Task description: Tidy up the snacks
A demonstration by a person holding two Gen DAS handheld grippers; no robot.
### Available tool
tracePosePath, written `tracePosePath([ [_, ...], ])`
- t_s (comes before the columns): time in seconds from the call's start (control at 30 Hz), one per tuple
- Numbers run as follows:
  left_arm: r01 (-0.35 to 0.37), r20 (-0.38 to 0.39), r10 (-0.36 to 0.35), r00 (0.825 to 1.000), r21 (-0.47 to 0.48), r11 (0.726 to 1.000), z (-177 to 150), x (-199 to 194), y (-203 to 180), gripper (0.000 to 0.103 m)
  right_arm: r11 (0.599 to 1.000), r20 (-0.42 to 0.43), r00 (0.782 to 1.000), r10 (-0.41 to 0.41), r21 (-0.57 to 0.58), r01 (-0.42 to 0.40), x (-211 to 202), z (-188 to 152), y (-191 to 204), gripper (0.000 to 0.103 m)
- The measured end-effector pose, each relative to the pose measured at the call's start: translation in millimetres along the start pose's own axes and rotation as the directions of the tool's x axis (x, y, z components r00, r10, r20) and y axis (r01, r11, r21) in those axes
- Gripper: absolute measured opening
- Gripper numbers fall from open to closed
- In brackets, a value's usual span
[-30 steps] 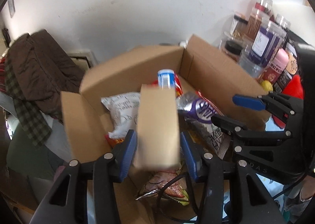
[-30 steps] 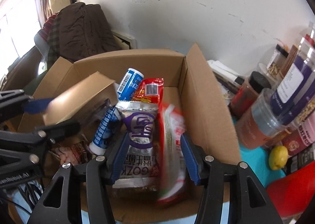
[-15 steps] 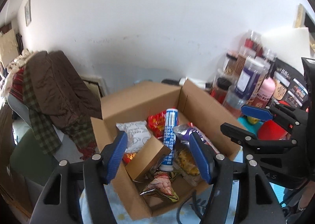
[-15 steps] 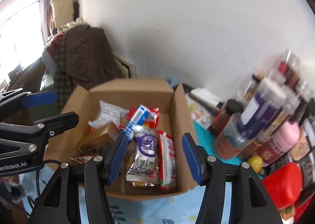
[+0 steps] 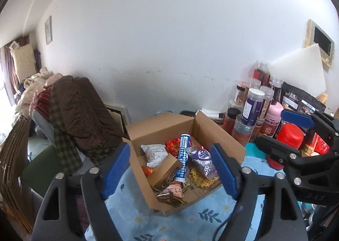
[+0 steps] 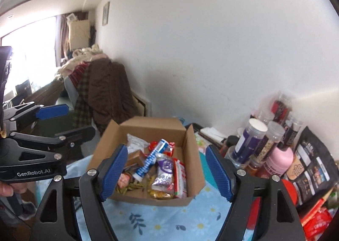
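An open cardboard box (image 5: 163, 126) sits on a blue floral tablecloth (image 5: 209, 217), packed with snacks: a blue-and-white tube (image 5: 183, 158) lying lengthwise, a crinkly purple foil packet (image 5: 203, 159), a white pouch (image 5: 153, 152), red wrappers and a small brown carton (image 5: 164, 170). Right of the box stand clear plastic jars (image 6: 250, 141), a pink bottle (image 6: 278, 159) and a red lid, against a plain white wall. Far left, brown quilted clothing (image 5: 80, 109) drapes a chair. The left gripper (image 5: 170, 170) and right gripper (image 6: 166, 172) hover above, jaws opening wide, nothing between them.
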State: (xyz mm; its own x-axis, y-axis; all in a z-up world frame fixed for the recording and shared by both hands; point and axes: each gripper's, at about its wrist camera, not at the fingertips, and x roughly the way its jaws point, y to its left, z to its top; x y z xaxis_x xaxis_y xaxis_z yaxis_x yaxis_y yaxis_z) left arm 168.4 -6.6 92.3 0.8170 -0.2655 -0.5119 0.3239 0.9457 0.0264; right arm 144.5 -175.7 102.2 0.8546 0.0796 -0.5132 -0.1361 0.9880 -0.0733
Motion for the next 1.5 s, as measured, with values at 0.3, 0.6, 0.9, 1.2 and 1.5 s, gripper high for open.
tracePosePath([
  [0.3,-0.034,0.029,0.034,0.999,-0.012,0.999,-25,-53,-8,0.080,1.000,0.081,0.996,-0.020,-0.011,0.021,-62,-16,11,0.092],
  [0.6,-0.057,-0.004,0.057,0.998,-0.038,0.998,-65,-81,-23,0.080,1.000,0.052,0.999,0.005,0.029,-0.006,-88,-54,13,0.092],
  [0.9,-0.087,-0.010,0.086,0.996,-0.071,0.994,-92,-97,-35,0.080,1.000,-0.013,1.000,0.023,0.012,-0.023,-86,-86,15,0.092],
  [1.2,-0.117,-0.034,0.114,0.993,-0.127,0.985,-106,-98,-39,0.080,0.994,-0.044,0.995,0.088,0.066,-0.085,-77,-108,5,0.092],
  [1.5,-0.124,-0.035,0.120,0.992,-0.140,0.982,-108,-94,-43,0.080,0.996,-0.041,0.996,0.084,0.042,-0.082,-79,-108,3,0.092],
])
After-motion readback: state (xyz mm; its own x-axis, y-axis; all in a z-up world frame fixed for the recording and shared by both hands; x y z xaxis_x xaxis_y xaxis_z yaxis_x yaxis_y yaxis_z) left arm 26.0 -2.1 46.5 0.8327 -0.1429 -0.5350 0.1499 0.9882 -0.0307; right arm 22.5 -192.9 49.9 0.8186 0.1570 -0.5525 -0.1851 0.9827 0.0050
